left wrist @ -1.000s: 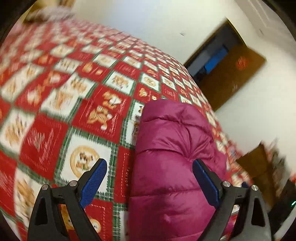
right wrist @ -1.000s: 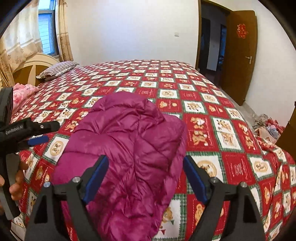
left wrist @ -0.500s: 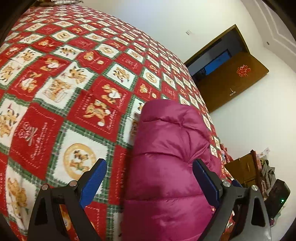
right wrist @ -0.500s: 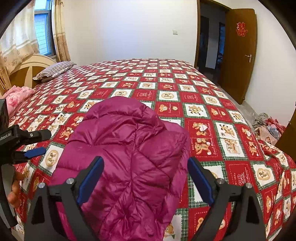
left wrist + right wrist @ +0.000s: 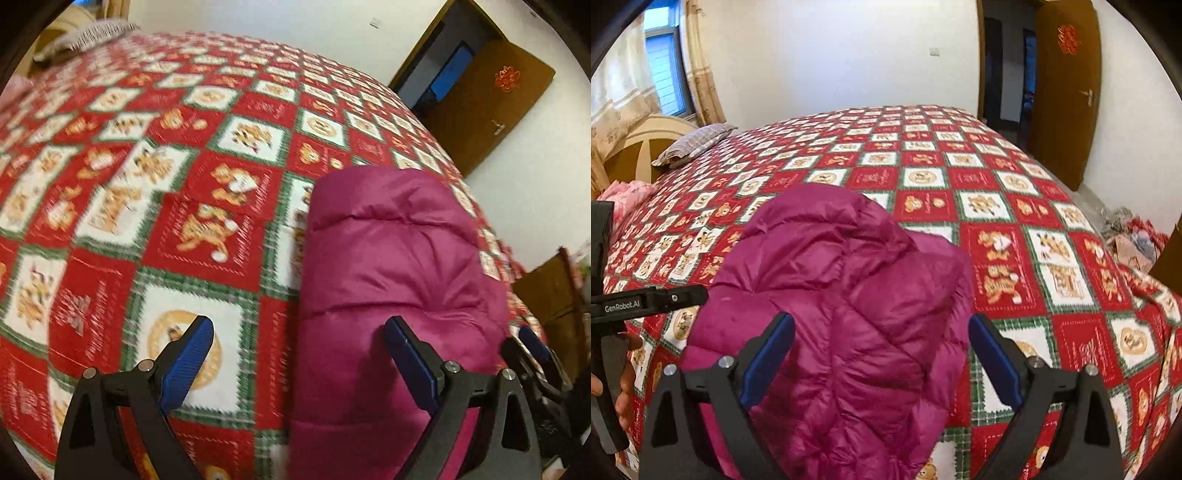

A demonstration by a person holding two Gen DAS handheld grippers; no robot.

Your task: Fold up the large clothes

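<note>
One magenta jacket [image 5: 842, 306] is lying folded on the bed [image 5: 960, 177], with two grippers hovering over it, both spread wide and gripping nothing.

In the right wrist view the jacket is filling the lower centre, the right gripper [image 5: 881, 360] is standing wide over it with its pads clear of the fabric, and the left tool is showing only in part at the left edge, a hand [image 5: 626, 373] wrapping its handle. In the left wrist view the left gripper [image 5: 297, 363] is straddling the jacket's left edge, jaws wide and empty; the bedspread there is blurring. One pillow [image 5: 694, 144] is sitting at the upper left, one door [image 5: 1067, 92] at the upper right. The jacket's near end is being cut off by the frame's bottom.
</note>
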